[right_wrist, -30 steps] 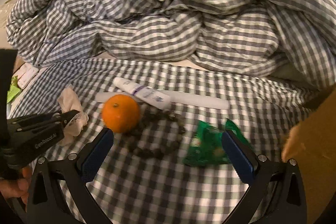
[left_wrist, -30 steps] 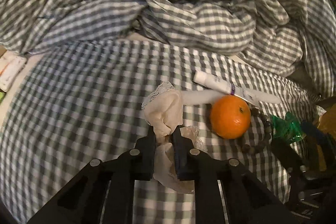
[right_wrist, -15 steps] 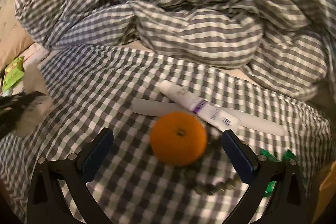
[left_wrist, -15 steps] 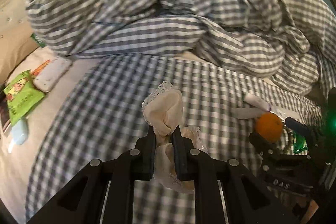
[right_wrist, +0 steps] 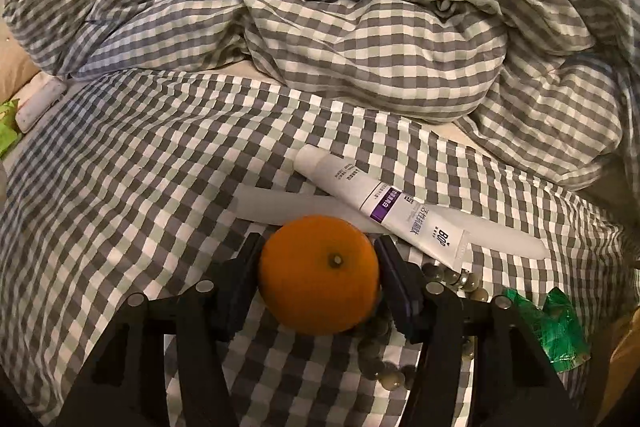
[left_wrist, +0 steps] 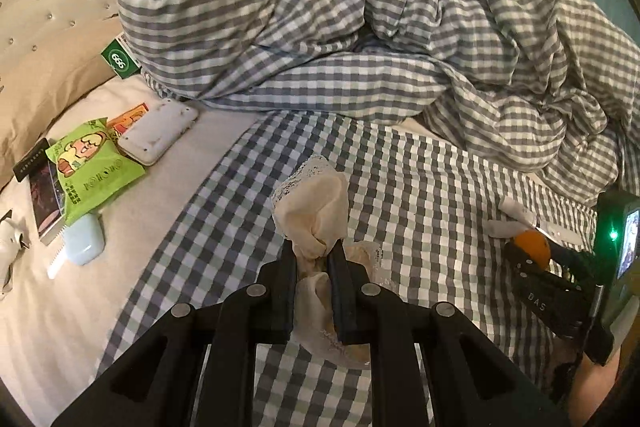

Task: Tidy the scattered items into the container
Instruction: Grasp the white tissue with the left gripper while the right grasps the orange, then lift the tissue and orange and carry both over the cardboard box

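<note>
Orange [right_wrist: 318, 273] firm, round, may roll, grip at widest girth | right gripper [right_wrist: 318, 267] clamped on it | left gripper [left_wrist: 312, 259] pinching limp lace-edged cloth [left_wrist: 314, 211]

The left gripper [left_wrist: 312, 259] is clamped on a cream sock [left_wrist: 316, 211]; the right gripper [right_wrist: 318, 259] pinches an orange [right_wrist: 318, 273] between its jaws

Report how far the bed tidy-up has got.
Nothing is visibly in a container; none is in view. In hand: the left gripper grips a cream lace cloth; the right gripper brackets the orange. Left: the tube, beads, green wrapper.
</note>
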Available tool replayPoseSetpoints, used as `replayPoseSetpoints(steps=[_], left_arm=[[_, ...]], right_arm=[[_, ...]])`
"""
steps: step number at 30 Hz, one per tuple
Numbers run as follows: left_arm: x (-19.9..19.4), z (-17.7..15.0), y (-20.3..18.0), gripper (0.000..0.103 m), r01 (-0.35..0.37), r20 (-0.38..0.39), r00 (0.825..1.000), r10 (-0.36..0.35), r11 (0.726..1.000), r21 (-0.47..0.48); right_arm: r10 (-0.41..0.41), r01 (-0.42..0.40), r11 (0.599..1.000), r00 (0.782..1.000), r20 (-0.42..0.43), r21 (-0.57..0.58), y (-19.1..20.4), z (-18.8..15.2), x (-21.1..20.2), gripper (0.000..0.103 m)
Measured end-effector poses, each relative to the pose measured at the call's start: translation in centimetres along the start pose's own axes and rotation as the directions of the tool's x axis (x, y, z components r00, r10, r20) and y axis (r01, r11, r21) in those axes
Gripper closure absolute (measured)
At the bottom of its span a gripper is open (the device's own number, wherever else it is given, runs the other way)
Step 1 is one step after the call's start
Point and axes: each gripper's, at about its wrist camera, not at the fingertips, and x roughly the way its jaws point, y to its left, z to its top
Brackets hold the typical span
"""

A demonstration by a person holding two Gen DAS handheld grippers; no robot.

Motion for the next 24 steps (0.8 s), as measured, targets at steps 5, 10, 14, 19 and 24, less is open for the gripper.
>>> replayPoseSetpoints(steps=[5,10,14,19,24], left_arm=[[-1.3,0.3,-0.5,0.089,0.005,0.013,1.0,-0.005,1.0,0.008],[-3.6,0.8,-1.8,0.089,0.017,0.042,0.999,-0.018,1.0,0.024],[-6.2,1.2,-3.1,0.089,0.031,0.074,0.997,-0.034,0.999,0.037],[-10.0,1.5,-4.9,0.089,0.054,0.125,0.99,-0.061,0.997,0.064],[-14.0,1.8,-6.8,0.089,0.072,0.178,0.98,-0.087,0.993,0.094]], right_arm=[[0.048,-0.048,0.999,0.999,0.008,0.005,0.0,-0.1,-1.3,0.047],[0.073,-0.074,0.997,0.995,0.067,0.012,-0.4,0.2,-4.8,0.047],[0.076,-0.08,0.996,0.99,0.122,0.029,-1.3,0.6,-8.1,0.047],[0.07,-0.081,0.996,0.977,0.2,0.046,-2.5,0.8,-13.4,0.047],[0.06,-0.079,0.995,0.962,0.268,0.06,-3.9,0.5,-18.6,0.047]])
